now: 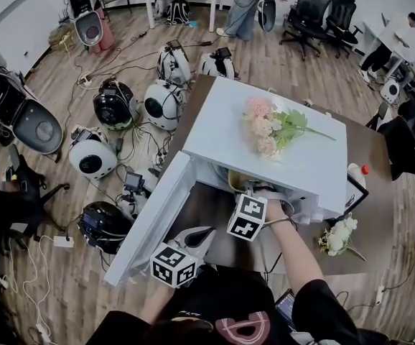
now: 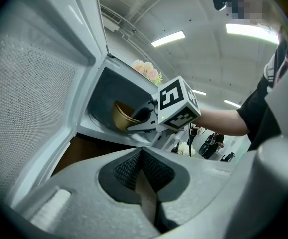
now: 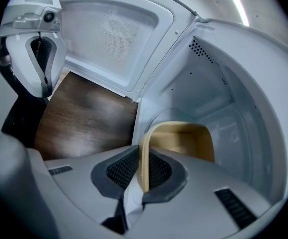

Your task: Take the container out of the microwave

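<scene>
A white microwave [image 1: 222, 121] stands on a dark wood table [image 3: 89, 113] with its door [image 1: 157, 221] swung wide to the left. Inside the cavity sits a tan paper container [image 3: 184, 141], also visible in the left gripper view [image 2: 121, 116]. My right gripper [image 3: 143, 168] reaches into the cavity and is shut on the container's near rim, one pad inside the rim and one outside. My left gripper [image 2: 140, 153] hangs in front of the door, outside the microwave, shut with nothing between its pads. The head view shows both grippers, the right [image 1: 254, 191] in the opening, the left [image 1: 206, 232] lower.
Pink flowers [image 1: 268, 126] lie on top of the microwave. White flowers [image 1: 339, 237] and a bottle [image 1: 356, 173] sit on the table to the right. On the floor to the left are several round devices [image 1: 164, 103] and cables. Office chairs [image 1: 311, 9] and people are at the back.
</scene>
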Action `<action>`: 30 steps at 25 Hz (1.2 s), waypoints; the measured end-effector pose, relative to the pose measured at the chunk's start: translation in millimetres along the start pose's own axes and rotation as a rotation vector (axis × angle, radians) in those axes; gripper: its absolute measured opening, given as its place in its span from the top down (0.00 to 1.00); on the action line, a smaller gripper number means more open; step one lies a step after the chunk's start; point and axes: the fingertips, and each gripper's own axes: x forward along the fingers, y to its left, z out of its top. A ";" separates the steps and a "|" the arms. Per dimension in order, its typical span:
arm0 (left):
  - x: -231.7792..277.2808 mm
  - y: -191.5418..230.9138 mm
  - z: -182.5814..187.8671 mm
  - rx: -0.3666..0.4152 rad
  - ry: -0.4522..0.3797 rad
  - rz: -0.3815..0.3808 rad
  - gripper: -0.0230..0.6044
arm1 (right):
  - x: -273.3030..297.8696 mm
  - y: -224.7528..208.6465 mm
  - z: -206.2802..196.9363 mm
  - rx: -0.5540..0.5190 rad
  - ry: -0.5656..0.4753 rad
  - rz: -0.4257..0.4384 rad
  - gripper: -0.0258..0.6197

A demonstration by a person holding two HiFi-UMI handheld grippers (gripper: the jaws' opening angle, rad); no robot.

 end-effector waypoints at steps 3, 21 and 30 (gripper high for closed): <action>-1.8 -0.9 -1.7 0.009 0.000 -0.005 0.95 | -1.7 4.8 -0.8 0.002 0.004 -0.002 0.90; -12.6 -2.8 -9.7 0.009 -0.001 -0.009 0.95 | -21.8 21.6 5.0 0.016 0.005 -0.019 0.90; -18.1 -6.0 -7.1 0.019 -0.044 -0.006 0.95 | -31.1 36.6 11.8 0.012 -0.005 -0.011 0.90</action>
